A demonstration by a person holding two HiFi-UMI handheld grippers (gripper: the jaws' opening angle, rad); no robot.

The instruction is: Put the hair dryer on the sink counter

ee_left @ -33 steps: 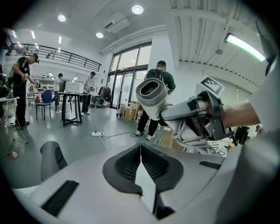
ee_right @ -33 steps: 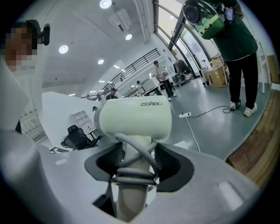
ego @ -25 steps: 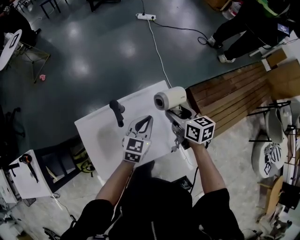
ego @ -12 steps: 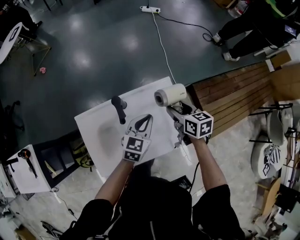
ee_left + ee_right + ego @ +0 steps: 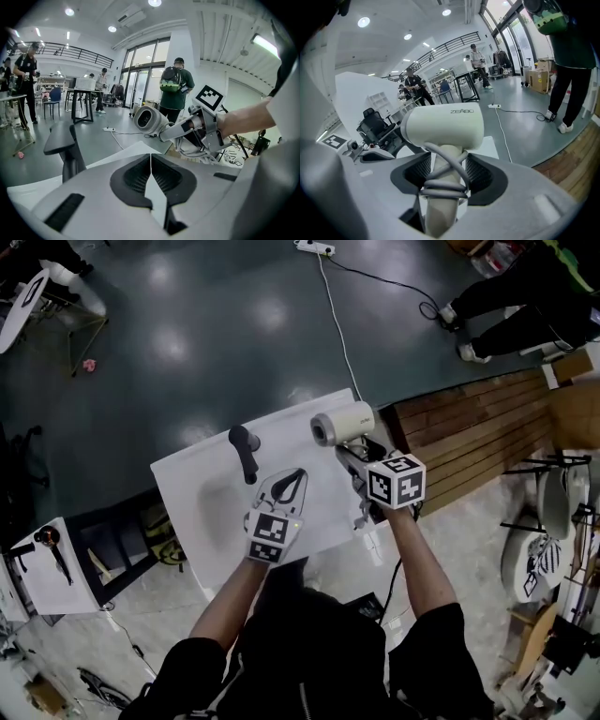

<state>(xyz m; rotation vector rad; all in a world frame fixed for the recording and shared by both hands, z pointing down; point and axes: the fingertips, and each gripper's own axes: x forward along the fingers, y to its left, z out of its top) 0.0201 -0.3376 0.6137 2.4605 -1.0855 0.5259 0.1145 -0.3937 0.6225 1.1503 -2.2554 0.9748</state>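
Note:
A cream hair dryer with its cord wound round the handle hangs over the right end of the white sink counter. My right gripper is shut on the handle, and the right gripper view shows the barrel just above the jaws. My left gripper is shut and empty, hovering over the middle of the counter. Its closed tips point towards the dryer. A black faucet stands left of the left gripper.
A wooden slatted platform adjoins the counter's right side. A power strip and its cable lie on the dark floor beyond. A person stands at the upper right. A small white stand holding a dark tool is at the far left.
Both grippers have sunk a little towards the counter. The hair dryer came down with the right gripper, still held by its handle.

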